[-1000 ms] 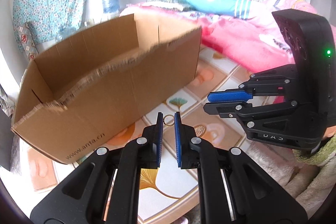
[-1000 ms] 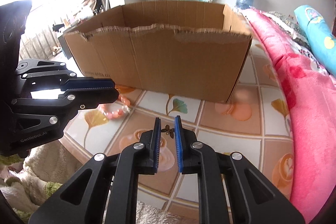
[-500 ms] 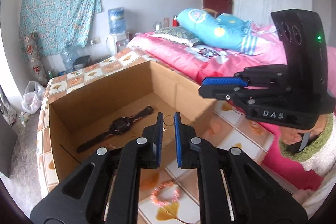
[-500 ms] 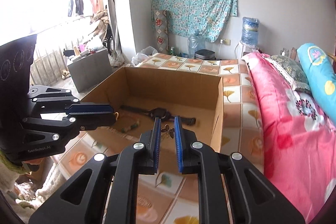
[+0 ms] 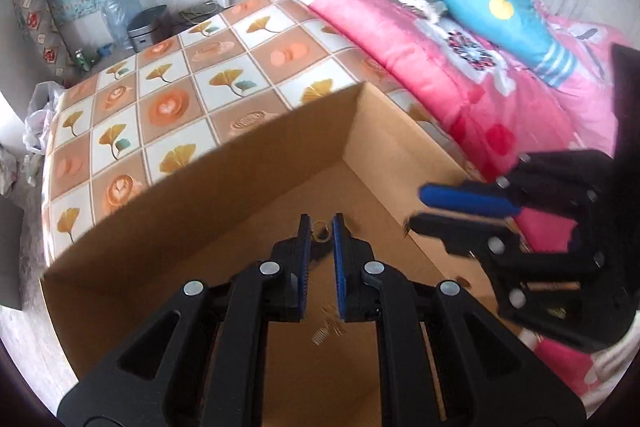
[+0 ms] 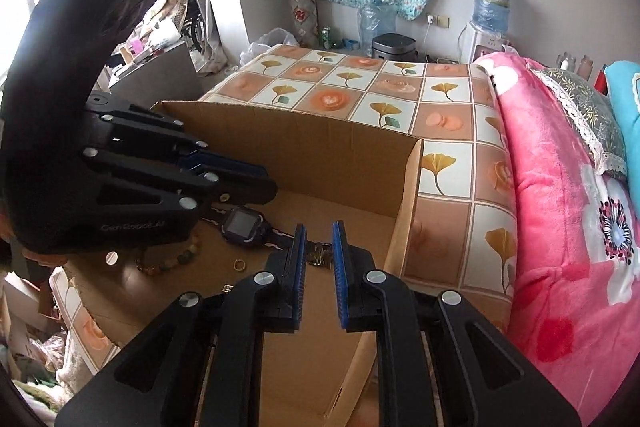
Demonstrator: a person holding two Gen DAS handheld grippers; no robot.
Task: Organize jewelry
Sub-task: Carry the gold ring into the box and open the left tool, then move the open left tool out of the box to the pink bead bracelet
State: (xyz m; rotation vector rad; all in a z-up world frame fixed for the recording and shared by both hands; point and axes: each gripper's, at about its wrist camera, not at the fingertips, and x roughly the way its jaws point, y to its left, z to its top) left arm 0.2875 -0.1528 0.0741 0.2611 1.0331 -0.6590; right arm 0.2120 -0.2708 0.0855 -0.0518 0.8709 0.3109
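Above the open cardboard box, pinching a small gold ring at the very tips of the left tongs, closed on it with only the ring's width between the pads. Over the same box, gripping a dark little charm in the right tongs, narrowed likewise. Already lying on the box floor: a watch, a bead bracelet and a second ring.

Risky to let go from this height: likely to bounce or roll on the bare cardboard, or to land on the watch face. Risky too with so slight a hold on the gold ring, since any jolt could drop it early. Close enough together, by the look of it, to knock tongs against tongs.

Hard to tell the charm's shape. Bracelet half hidden behind the left tongs. Something pale and coiled on the box floor, too small to name.
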